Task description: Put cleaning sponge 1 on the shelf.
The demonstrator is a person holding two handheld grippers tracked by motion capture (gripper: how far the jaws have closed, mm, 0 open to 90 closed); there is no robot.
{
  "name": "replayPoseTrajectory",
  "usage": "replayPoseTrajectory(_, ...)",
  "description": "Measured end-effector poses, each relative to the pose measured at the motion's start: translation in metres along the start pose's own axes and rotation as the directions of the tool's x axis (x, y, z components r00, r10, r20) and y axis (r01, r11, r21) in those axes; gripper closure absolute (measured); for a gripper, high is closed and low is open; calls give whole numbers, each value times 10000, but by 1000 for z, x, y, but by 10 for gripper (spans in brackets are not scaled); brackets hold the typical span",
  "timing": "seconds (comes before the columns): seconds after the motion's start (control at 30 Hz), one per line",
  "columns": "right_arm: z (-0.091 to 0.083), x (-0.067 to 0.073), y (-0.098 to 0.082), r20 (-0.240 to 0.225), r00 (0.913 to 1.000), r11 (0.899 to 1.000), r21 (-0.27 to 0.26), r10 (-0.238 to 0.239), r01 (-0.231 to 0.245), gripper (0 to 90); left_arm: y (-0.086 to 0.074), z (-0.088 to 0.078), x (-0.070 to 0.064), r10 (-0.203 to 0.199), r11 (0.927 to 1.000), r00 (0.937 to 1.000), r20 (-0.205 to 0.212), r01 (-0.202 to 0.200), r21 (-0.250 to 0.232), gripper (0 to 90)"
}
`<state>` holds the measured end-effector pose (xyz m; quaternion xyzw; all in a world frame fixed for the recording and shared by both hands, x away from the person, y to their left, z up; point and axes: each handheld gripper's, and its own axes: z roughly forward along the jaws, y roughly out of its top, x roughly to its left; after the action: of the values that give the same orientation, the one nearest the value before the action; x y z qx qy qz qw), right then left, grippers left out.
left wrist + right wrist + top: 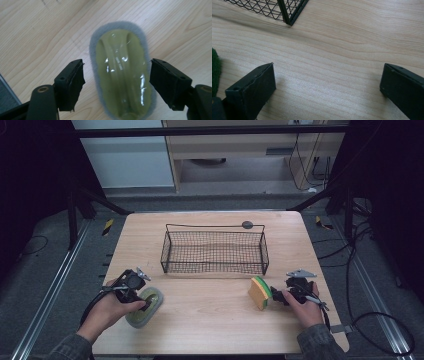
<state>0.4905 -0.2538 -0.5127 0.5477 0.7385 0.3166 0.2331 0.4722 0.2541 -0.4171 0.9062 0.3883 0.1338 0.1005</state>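
Glossy green plastic on the scrubber [122,75] looked slippery, so my left fingers [72,82], unclenched, straddled its narrow sides; right fingers [252,92] spread empty.

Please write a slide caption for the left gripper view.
Left gripper straddling a green scrub pad on the wooden table, pads not yet touching.

Surface [210,305]: pale wood grain, rounded corners.
Far middle: black wire basket [215,251], standing upright.
Near left: oval green scrubber [146,306] with grey felt edge, lying flat.
Near right: yellow-green sponge [260,292], standing on edge.
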Motion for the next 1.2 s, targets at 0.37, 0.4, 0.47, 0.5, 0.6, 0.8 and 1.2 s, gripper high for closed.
replayPoseTrajectory(0.37, 0, 0, 0, 9, 10000, 10000, -5, -1, 1, 4, 1, 8, 9, -558, 9983, 9944, 899, 541, 209, 329)
replayPoseTrajectory(0.4, 0, 0, 0, 2, 10000, 10000, -4, 0, 0, 4, 1, 9, 10, -632, 9979, 9927, 1023, 612, 224, 334)
replayPoseTrajectory(0.47, 0, 0, 0, 30, 10000, 10000, 18, 11, -12, 4, 0, 12, 9, -599, 9976, 9931, 1007, 561, 398, 338)
replayPoseTrajectory(0.5, 1, 1, 1, 54, 9999, 10000, 4, 86, -86, 4, 0, 14, 9, -669, 9970, 9924, 1029, 625, 455, 338)
replayPoseTrajectory(0.6, 1, 2, 1, 85, 10000, 10000, -6, 3, -3, 4, 0, 17, 11, -839, 9957, 9899, 1146, 787, 486, 333)
replayPoseTrajectory(0.8, 1, 2, 1, 63, 10000, 10000, -12, 4, -4, 4, 0, 20, 16, -1031, 9936, 9870, 1236, 965, 583, 338)
replayPoseTrajectory(1.2, 1, -3, 1, -38, 10000, 10000, -30, -86, 86, 7, 0, 25, 15, -1097, 9932, 9846, 1360, 1031, 545, 435)
